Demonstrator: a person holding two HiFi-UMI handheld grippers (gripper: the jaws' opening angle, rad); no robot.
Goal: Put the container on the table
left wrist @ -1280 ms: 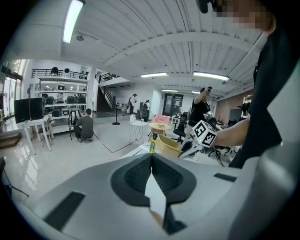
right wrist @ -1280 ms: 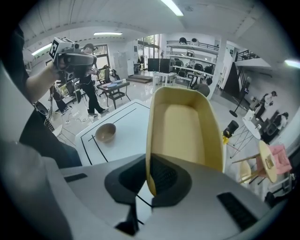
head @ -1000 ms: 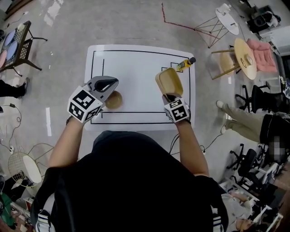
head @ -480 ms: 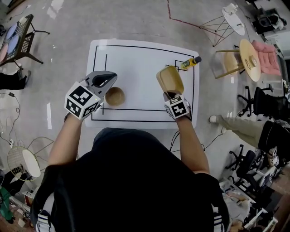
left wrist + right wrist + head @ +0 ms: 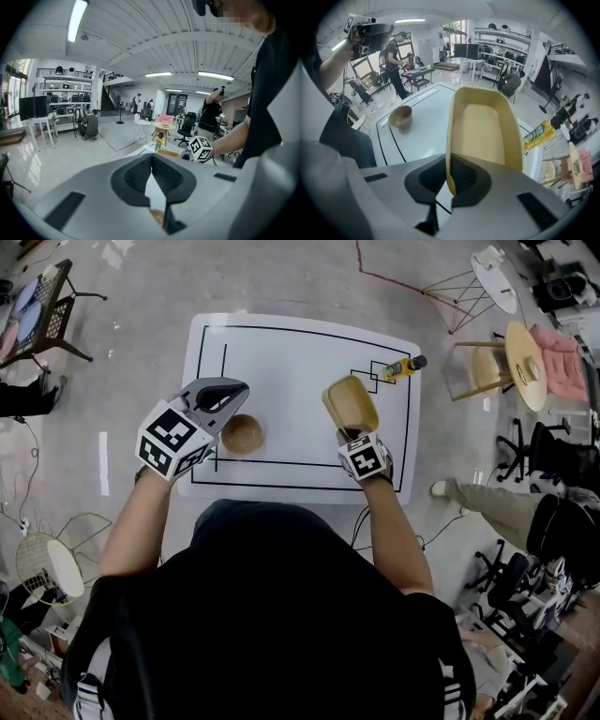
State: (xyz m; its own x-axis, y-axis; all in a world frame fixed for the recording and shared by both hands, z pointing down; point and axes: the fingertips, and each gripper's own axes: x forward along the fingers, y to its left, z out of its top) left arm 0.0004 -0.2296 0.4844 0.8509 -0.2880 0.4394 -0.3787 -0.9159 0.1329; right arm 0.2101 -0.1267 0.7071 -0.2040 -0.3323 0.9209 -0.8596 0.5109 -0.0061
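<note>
White, black-lined table [image 5: 281,362] on glossy grey floor; chairs and side tables at 2 o'clock.
Right gripper [image 5: 354,435] clamped on tan container [image 5: 352,407], tilted above table's 4 o'clock; left gripper [image 5: 225,395] pinched together, empty, beside wooden bowl [image 5: 243,434] at 8 o'clock. Versus a second ago: bowl more uncovered, container hardly moved.

Head view looks steeply down on the desk [image 5: 291,362]; right gripper view shares it, closer — left gripper view faces across the room.
</note>
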